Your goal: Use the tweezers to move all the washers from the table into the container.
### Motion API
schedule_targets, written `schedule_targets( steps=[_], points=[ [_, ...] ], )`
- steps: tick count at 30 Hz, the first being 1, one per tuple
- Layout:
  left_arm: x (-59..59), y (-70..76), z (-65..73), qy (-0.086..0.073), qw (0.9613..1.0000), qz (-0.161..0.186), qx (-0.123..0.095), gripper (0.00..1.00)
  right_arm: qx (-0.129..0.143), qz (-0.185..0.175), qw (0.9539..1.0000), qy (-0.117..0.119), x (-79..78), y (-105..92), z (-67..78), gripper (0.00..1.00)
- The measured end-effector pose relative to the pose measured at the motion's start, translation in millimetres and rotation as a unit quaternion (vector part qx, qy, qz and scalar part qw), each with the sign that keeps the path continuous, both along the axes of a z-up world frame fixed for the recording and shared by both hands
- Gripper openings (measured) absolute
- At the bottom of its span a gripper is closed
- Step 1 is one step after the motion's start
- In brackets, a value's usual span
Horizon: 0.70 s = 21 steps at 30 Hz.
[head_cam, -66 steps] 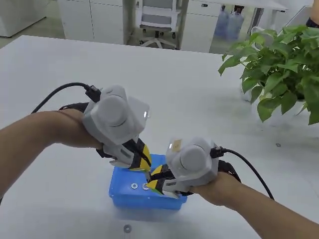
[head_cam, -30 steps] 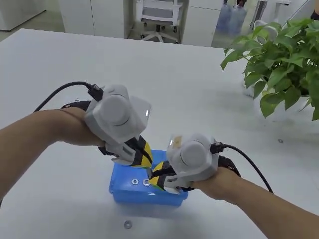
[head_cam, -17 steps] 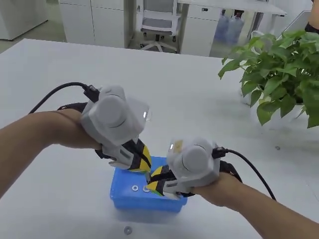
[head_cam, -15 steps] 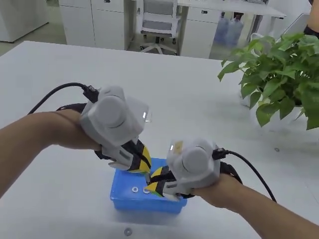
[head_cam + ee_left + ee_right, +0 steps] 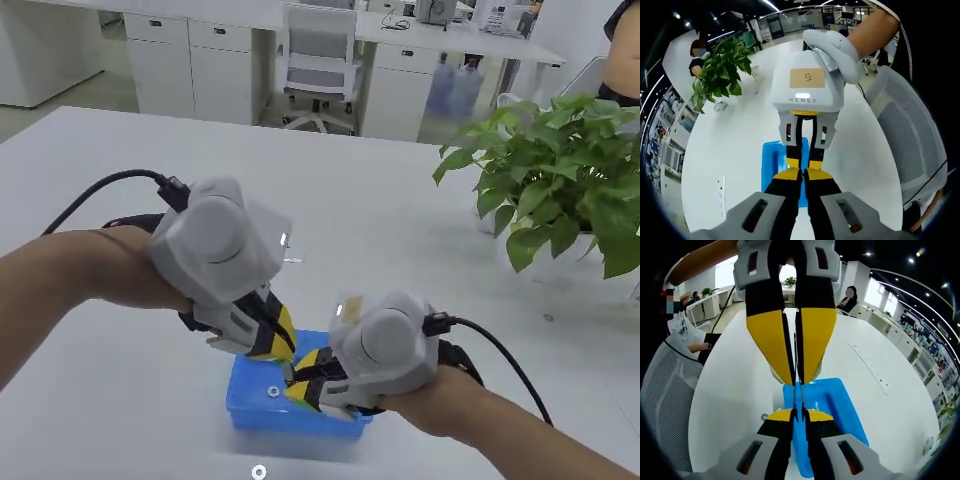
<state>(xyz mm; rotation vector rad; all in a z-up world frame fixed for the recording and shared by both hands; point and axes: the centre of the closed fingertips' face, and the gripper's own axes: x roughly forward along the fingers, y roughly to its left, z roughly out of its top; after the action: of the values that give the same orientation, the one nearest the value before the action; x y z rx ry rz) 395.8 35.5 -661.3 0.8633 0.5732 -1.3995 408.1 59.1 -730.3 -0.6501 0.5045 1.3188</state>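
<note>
Over the blue container (image 5: 250, 410) my two grippers meet tip to tip. The left gripper (image 5: 283, 352) comes down from the upper left, the right gripper (image 5: 297, 388) from the right. In the right gripper view thin dark tweezers (image 5: 796, 390) run between the right gripper's (image 5: 795, 415) shut yellow jaws and the left gripper's (image 5: 796, 380) shut yellow jaws. The left gripper view has its own jaws (image 5: 803, 175) closed, facing the right gripper (image 5: 803, 162). One washer (image 5: 273, 391) lies inside the container. Another washer (image 5: 259, 471) lies on the table in front of it.
A potted plant (image 5: 560, 170) stands at the table's right side. A white power strip (image 5: 867, 367) lies on the table beyond the container. An office chair (image 5: 320, 60) and cabinets stand behind the far edge.
The head camera has tilted, so the picture has shifted. Both grippers stay nose to nose over the blue container, a little lower in the view.
</note>
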Motion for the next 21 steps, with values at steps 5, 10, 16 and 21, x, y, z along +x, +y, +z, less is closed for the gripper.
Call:
schedule_targets(
  steps=[5, 10, 16, 21],
  points=[
    [-8.9, 3.1, 0.3, 0.000, 1.0000, 0.003, 0.003, 0.06, 0.002, 0.004, 1.0000, 0.000, -10.3, 3.8, 0.4, 0.11],
    [-17.8, 6.8, -2.5, 0.001, 1.0000, 0.003, 0.008, 0.06, 0.004, 0.007, 1.0000, 0.003, -19.0, 7.3, -2.1, 0.11],
    [-26.9, 9.7, -8.1, 0.004, 0.9999, 0.004, 0.014, 0.06, 0.006, 0.008, 0.9999, 0.007, -27.8, 10.3, -7.3, 0.11],
    [-33.1, 12.1, -14.5, 0.009, 0.9998, 0.007, 0.016, 0.06, 0.006, 0.011, 0.9998, 0.014, -34.3, 12.7, -13.4, 0.11]
  ],
)
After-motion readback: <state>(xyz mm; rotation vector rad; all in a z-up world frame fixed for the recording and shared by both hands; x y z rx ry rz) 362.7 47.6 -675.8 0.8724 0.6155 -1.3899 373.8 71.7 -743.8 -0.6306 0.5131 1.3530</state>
